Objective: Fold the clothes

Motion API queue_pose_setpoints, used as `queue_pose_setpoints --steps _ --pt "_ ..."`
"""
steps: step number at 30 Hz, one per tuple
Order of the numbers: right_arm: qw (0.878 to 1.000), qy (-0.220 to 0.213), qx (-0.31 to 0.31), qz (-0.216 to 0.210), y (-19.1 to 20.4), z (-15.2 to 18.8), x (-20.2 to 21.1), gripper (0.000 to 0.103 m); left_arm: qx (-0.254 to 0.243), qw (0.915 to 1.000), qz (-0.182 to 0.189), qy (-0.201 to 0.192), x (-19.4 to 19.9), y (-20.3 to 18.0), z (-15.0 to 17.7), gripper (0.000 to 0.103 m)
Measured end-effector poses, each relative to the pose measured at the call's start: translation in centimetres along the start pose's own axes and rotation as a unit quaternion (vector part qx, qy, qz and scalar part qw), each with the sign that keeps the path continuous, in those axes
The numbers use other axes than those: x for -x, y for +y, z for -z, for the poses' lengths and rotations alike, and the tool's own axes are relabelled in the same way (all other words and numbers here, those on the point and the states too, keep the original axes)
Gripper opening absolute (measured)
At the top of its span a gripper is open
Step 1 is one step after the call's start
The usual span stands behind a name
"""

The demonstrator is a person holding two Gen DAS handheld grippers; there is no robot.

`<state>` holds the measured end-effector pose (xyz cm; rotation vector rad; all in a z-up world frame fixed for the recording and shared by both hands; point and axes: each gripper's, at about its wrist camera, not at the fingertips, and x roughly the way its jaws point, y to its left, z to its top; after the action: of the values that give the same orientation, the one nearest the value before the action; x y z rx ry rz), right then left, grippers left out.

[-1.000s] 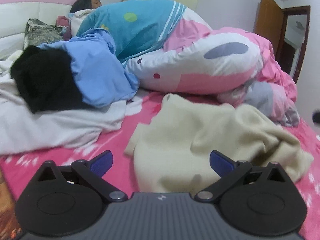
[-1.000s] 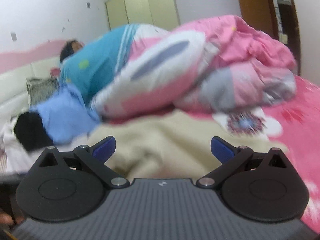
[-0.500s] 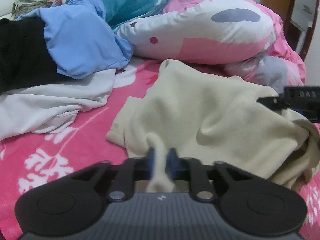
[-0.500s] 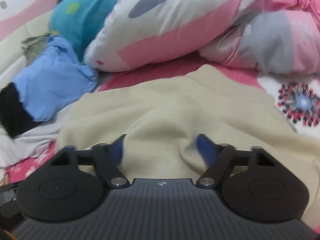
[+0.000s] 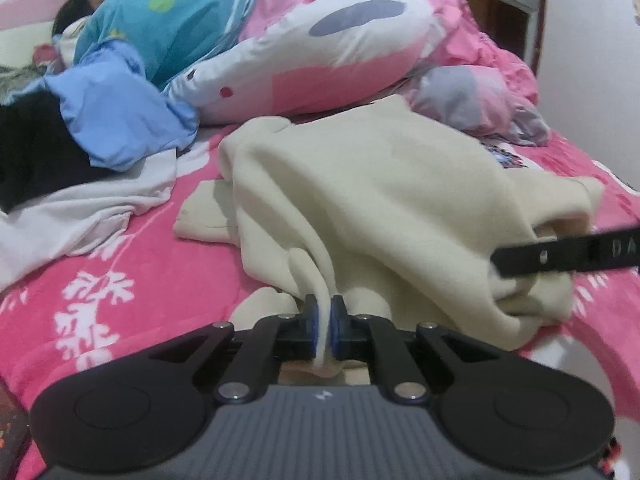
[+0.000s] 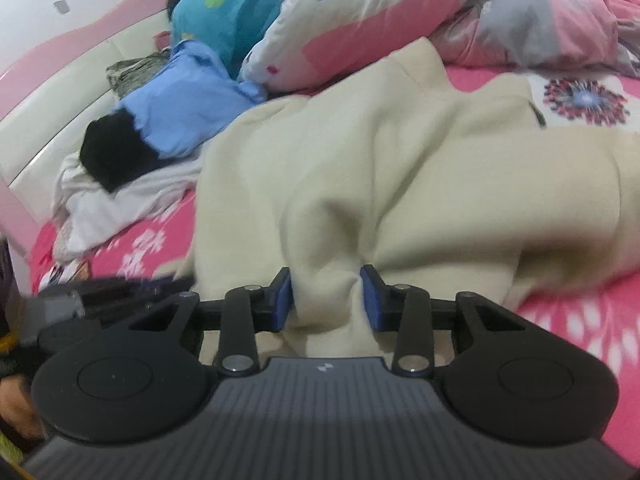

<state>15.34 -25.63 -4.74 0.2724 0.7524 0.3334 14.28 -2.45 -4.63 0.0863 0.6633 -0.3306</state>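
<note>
Both tongs (image 5: pixel 325 322) (image 6: pixel 326 300) lowered, closed on cream garment (image 5: pixel 392 200)

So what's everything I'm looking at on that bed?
cream fleece garment: one, cream, crumpled mid-bed
pink floral bedsheet: one, pink and white, beneath everything
light blue shirt: one, far left pile
black cloth: one, beside the blue shirt
white cloth: one, under that pile
pink and white patterned duvet: one, bunched behind the garment
person lying down: one, under a teal blanket, far end
left gripper: black, blue pads, shut on a garment fold
right gripper: black, blue pads, just been closing around a bunched garment fold
</note>
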Motion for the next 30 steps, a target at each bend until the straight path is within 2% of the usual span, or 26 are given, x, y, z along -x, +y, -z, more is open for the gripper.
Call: queue_pose_setpoints --steps 3,6,8,11,12,13,15,17,18,21,24,27,28,29,30 --pt "1.000 -0.007 0.005 -0.008 -0.3 1.1 1.0 0.036 0.008 0.9998 0.009 -0.018 1.7 0.4 0.4 0.025" --pt "0.999 -0.038 -0.007 -0.035 -1.8 0.1 3.2 0.040 0.009 0.9993 0.012 -0.036 3.0 0.6 0.4 0.042" --pt "0.995 -0.082 -0.029 -0.042 -3.7 -1.6 5.2 0.048 0.007 0.9985 0.009 -0.053 3.6 0.4 0.0 0.049" --pt "0.986 -0.151 -0.070 -0.021 -7.7 -4.4 7.0 0.075 0.013 0.9967 0.020 -0.077 4.0 0.0 -1.0 0.058" --pt "0.983 -0.163 -0.083 -0.010 -9.5 -5.4 6.9 0.080 0.014 0.9963 0.030 -0.080 3.8 -0.4 -1.7 0.063" --pt "0.980 -0.172 -0.096 0.002 -11.3 -6.4 6.6 0.081 0.012 0.9959 0.041 -0.080 3.5 -0.9 -2.3 0.068" --pt "0.977 -0.164 -0.136 0.018 -15.3 -8.6 5.0 0.081 0.009 0.9948 0.063 -0.079 2.8 -1.9 -3.7 0.072" --pt "0.973 -0.138 -0.183 0.016 -19.0 -10.7 2.6 0.081 -0.003 0.9923 0.099 -0.074 1.6 -3.4 -5.1 0.084" --pt "0.971 -0.121 -0.207 0.012 -20.8 -11.7 1.2 0.081 -0.013 0.9910 0.117 -0.064 0.8 -4.2 -5.6 0.094" --pt "0.959 -0.065 -0.275 -0.031 -24.7 -13.8 -3.4 0.081 -0.046 0.9895 0.133 -0.031 -1.8 -6.8 -6.1 0.094" --pt "0.945 -0.024 -0.321 -0.056 -26.7 -14.5 -7.9 0.081 -0.066 0.9924 0.104 0.001 -3.9 -8.6 -5.2 0.081" --pt "0.933 -0.008 -0.352 -0.074 -27.4 -14.1 -11.7 0.081 -0.063 0.9942 0.086 0.017 -4.9 -8.9 -4.4 0.075" --pt "0.934 -0.005 -0.348 -0.084 -27.2 -14.0 -12.6 0.080 -0.061 0.9943 0.085 0.018 -4.9 -8.9 -4.4 0.074" --pt "0.937 -0.007 -0.337 -0.088 -26.7 -13.9 -13.0 0.073 -0.061 0.9944 0.085 0.019 -5.0 -8.7 -4.3 0.073" --pt "0.941 -0.009 -0.327 -0.092 -26.2 -13.8 -13.3 0.046 -0.061 0.9943 0.085 0.020 -5.0 -8.6 -4.4 0.072"
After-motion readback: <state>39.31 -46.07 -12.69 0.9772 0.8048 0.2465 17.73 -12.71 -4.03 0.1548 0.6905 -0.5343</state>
